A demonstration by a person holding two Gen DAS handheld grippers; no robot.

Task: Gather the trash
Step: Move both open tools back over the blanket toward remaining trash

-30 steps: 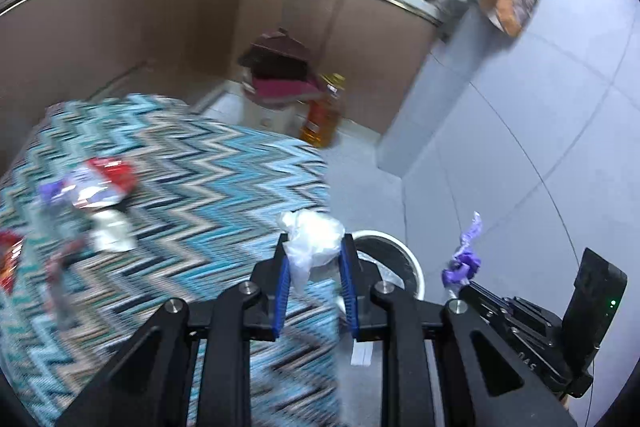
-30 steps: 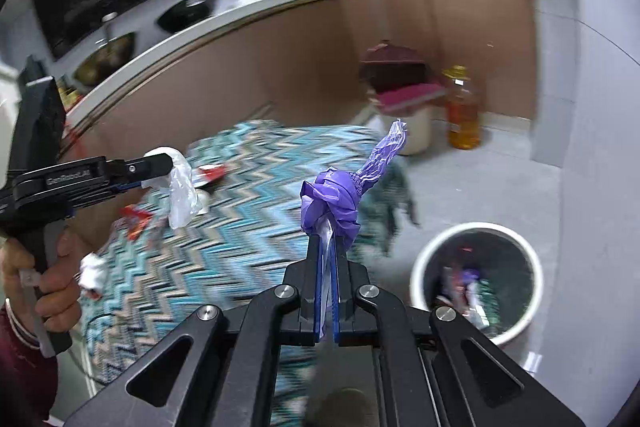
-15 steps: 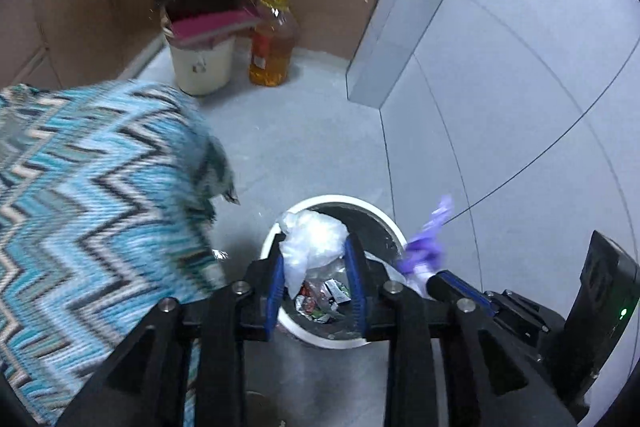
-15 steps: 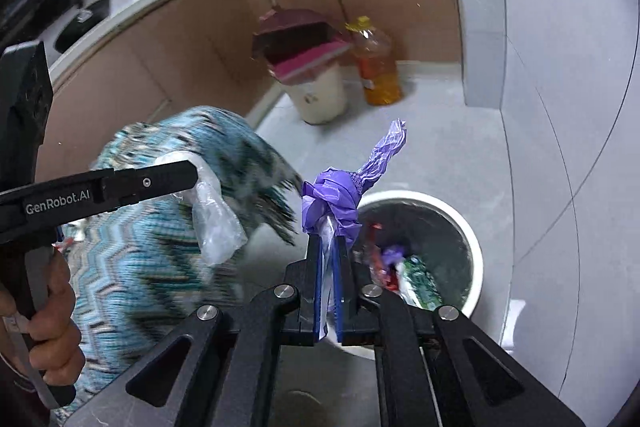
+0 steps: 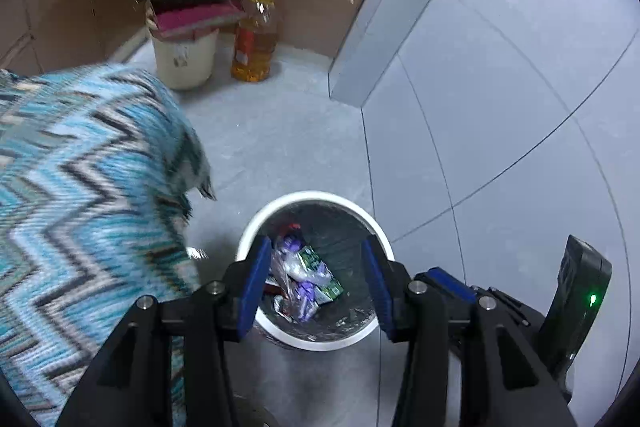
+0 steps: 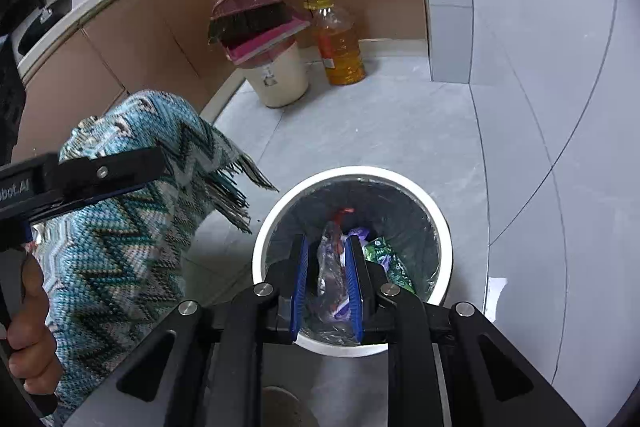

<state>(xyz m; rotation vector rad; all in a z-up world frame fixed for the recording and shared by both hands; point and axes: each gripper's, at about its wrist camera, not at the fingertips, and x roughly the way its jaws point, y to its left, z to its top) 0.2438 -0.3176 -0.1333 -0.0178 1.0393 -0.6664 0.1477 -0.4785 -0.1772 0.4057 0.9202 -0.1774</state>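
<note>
Both grippers hang directly over white bin [image 5: 256, 227], placed so dropped trash falls inside. Left gripper [image 5: 316, 281]: jaws spread wide, nothing between pads. Right gripper [image 6: 326, 285]: jaws parted, narrower gap, nothing pinched. Trash wrappers [image 6: 384, 259] lie at bin bottom. Zigzag cloth [image 5: 88, 187] at 9 o'clock of bin.

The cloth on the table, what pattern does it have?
The cloth has a blue, black and white zigzag pattern, clearest in the right wrist view.

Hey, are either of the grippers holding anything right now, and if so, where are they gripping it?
Nothing is held. The left gripper and right gripper are both open and empty above the white trash bin.
</note>
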